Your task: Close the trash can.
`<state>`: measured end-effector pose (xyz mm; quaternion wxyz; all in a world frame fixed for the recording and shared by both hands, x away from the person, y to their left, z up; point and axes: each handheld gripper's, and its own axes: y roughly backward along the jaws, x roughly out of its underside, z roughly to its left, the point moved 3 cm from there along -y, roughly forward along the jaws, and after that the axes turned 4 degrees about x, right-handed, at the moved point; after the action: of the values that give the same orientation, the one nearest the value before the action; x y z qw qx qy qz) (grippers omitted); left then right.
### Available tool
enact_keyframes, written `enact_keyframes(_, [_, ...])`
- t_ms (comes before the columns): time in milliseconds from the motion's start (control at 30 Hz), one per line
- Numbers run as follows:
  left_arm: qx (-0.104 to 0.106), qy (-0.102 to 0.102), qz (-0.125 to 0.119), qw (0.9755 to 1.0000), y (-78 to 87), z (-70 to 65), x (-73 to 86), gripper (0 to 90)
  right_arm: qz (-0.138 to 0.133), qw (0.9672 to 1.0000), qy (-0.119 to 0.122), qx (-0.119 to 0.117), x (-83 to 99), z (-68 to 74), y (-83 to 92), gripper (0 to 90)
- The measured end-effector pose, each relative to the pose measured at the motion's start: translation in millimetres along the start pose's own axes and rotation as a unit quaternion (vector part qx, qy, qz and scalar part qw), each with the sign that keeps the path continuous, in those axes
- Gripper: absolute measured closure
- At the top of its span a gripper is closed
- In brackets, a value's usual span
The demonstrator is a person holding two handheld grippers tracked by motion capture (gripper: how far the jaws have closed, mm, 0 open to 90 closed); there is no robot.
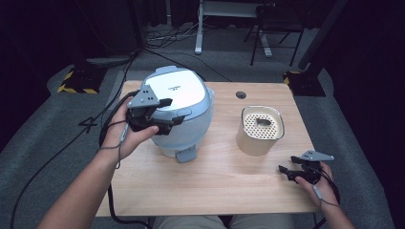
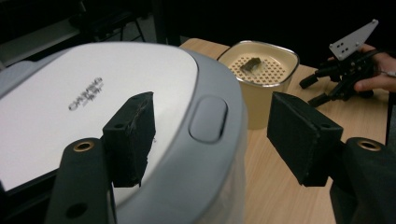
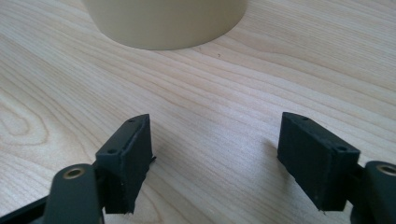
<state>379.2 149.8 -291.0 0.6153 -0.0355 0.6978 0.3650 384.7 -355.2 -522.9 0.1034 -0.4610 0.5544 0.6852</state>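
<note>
Left gripper [image 1: 168, 110] is held with jaws apart over the lid of the rice cooker [image 1: 180, 110], nothing clamped. At three o'clock stands the beige container [image 1: 259, 130]; right gripper [image 1: 285, 172], also apart, is rested at five o'clock.

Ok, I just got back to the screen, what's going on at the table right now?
A person holds a gripper in each hand at a wooden table. The left gripper is over the closed lid of a blue and white rice cooker, jaws open with nothing between them, near the lid's button. The right gripper rests low at the table's right edge, jaws open and empty, pointing toward a beige pot that has a perforated insert with a small dark piece on it.
</note>
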Motion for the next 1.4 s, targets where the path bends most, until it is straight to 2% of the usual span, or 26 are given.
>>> enact_keyframes(100, [0.007, 0.015, 0.001, 0.9999, 4.9, -9.7, 13.7, 32.1, 0.003, 1.0000, 0.007, -0.007, -1.1, 0.0, -1.7, 21.4])
enact_keyframes(167, [0.005, 0.019, -0.021, 0.9996, 8.5, -14.5, 22.6, 31.0, 0.005, 0.9999, 0.011, -0.007, -2.5, -0.4, -3.8, 18.4])
enact_keyframes(267, [-0.004, 0.027, -0.033, 0.9991, 16.1, -19.7, 34.3, 30.5, 0.007, 0.9998, 0.015, -0.010, -4.8, -1.3, -7.0, 15.2])
enact_keyframes(367, [-0.015, 0.027, -0.027, 0.9992, 20.7, -22.7, 48.1, 29.8, 0.008, 0.9998, 0.016, -0.013, -6.2, -2.2, -8.9, 14.8])
enact_keyframes(633, [-0.043, 0.053, -0.015, 0.9976, 23.5, -30.4, 84.7, 28.3, 0.009, 0.9997, 0.018, -0.012, -7.7, -3.2, -10.7, 14.5])
enact_keyframes(700, [-0.053, 0.060, -0.013, 0.9967, 22.6, -30.1, 94.4, 27.9, 0.009, 0.9997, 0.018, -0.012, -7.8, -3.0, -10.9, 14.4])
enact_keyframes(800, [-0.057, 0.069, -0.012, 0.9959, 20.2, -29.7, 106.9, 27.0, 0.009, 0.9998, 0.017, -0.011, -8.1, -2.7, -11.1, 14.2])
enact_keyframes(933, [-0.068, 0.068, -0.006, 0.9954, 12.0, -27.2, 128.3, 25.6, 0.009, 0.9998, 0.018, -0.009, -8.7, -2.4, -11.9, 14.1])
enact_keyframes(1033, [-0.072, 0.077, -0.001, 0.9944, 5.7, -24.6, 143.9, 24.4, 0.009, 0.9998, 0.016, -0.009, -9.4, -1.9, -12.8, 14.0])
enact_keyframes(1133, [-0.080, 0.077, 0.013, 0.9937, -0.1, -20.4, 159.0, 23.3, 0.009, 0.9998, 0.015, -0.007, -10.3, -1.6, -13.8, 13.9])
enact_keyframes(1200, [-0.086, 0.082, 0.026, 0.9926, -4.8, -17.4, 170.8, 22.9, 0.009, 0.9998, 0.016, -0.007, -10.5, -1.6, -14.1, 13.8])
enact_keyframes(1333, [-0.090, 0.110, 0.027, 0.9896, -12.5, -11.8, 189.4, 22.9, 0.009, 0.9998, 0.016, -0.007, -10.5, -1.6, -14.1, 13.9])
enact_keyframes(1400, [-0.096, 0.131, 0.028, 0.9864, -18.4, -8.6, 198.0, 22.9, 0.009, 0.9998, 0.016, -0.007, -10.5, -1.6, -14.0, 13.9])
